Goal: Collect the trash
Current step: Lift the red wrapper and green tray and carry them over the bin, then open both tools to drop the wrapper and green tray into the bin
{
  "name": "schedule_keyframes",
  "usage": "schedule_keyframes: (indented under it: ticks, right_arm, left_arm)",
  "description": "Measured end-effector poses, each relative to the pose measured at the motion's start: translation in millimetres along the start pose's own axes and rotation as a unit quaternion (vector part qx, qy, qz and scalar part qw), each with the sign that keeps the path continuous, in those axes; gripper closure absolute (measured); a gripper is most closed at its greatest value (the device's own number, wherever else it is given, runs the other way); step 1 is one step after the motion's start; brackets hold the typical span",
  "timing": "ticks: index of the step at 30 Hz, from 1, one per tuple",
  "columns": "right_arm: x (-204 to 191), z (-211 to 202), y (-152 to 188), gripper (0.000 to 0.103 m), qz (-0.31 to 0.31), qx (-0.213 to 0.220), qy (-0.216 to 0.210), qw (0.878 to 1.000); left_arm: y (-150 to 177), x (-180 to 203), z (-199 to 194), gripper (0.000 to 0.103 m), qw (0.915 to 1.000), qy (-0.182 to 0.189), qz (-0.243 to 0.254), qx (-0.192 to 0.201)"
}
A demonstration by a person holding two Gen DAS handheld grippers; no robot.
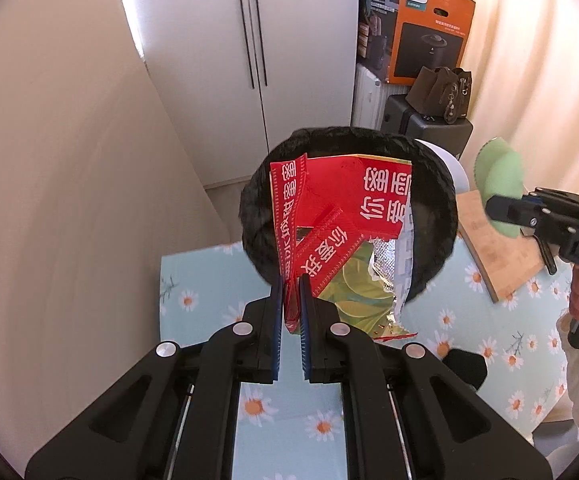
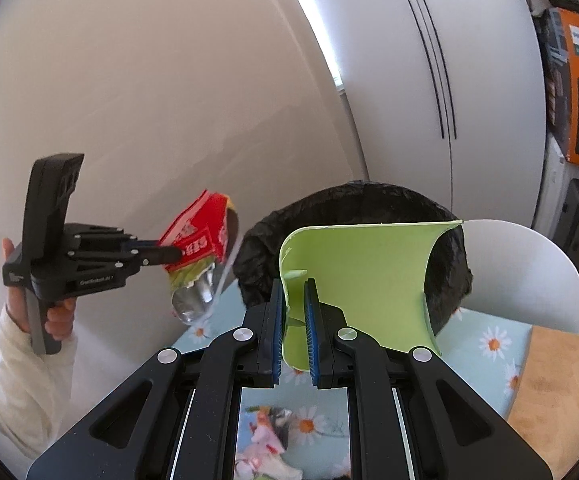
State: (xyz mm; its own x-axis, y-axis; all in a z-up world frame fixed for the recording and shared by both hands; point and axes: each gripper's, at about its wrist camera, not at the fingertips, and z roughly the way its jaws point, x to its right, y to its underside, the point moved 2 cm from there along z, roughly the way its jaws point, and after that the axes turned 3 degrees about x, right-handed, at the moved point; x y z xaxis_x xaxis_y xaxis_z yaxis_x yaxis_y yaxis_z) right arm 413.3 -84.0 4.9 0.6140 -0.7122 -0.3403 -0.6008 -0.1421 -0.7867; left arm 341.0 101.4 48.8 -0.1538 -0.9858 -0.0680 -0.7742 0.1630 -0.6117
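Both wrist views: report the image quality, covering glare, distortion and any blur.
Left wrist view: fisheye bends the wall and wardrobe; bright light washes out the curtain at right; the red wrapper in the left gripper is sharp, its print readable. Right wrist view: a glare streak runs down the wardrobe edge; the green sheet in the right gripper is crisp; the litter at the bottom edge is blurred.
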Motion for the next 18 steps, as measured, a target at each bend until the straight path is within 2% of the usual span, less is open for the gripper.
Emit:
schedule_keyframes:
  ticks: [6, 7, 9, 10, 11, 12, 14, 18]
  right_arm:
    - [12, 24, -10, 0.093, 0.006, -0.005, 0.004, 1.0]
    - [14, 28, -11, 0.093, 0.006, -0.006, 0.008, 1.0]
    - [19, 37, -11, 0.083, 0.006, -0.012, 0.026, 1.0]
    - [22, 40, -12, 0.073, 0.007, -0.014, 0.037, 0.999]
    - [25, 43, -12, 0.045, 0.009, -0.012, 0.058, 0.998]
    - [27, 43, -11, 0.032, 0.009, -0.007, 0.071, 0.997]
    - [31, 43, -8, 0.03, 0.009, -0.006, 0.084, 0.996]
    - [34, 38, 0, 0.02, 0.005, -0.014, 0.105, 0.994]
  left_arm:
    - [-23, 4, 26, 0.095, 0.9998, 0.01, 0.018, 0.001]
    - [-26, 2, 30, 0.092, 0.9998, 0.011, 0.017, 0.001]
    - [-32, -1, 38, 0.053, 0.9998, 0.012, 0.008, 0.01]
    - [-33, -4, 40, 0.019, 0.9997, 0.012, -0.003, 0.022]
    - [-34, -6, 40, 0.011, 0.9993, 0.015, -0.009, 0.033]
    - [-33, -7, 40, 0.011, 0.9988, 0.021, -0.011, 0.042]
    - [-29, -8, 41, 0.006, 0.9987, 0.022, -0.013, 0.044]
    - [-20, -11, 48, 0.006, 0.999, 0.02, -0.024, 0.033]
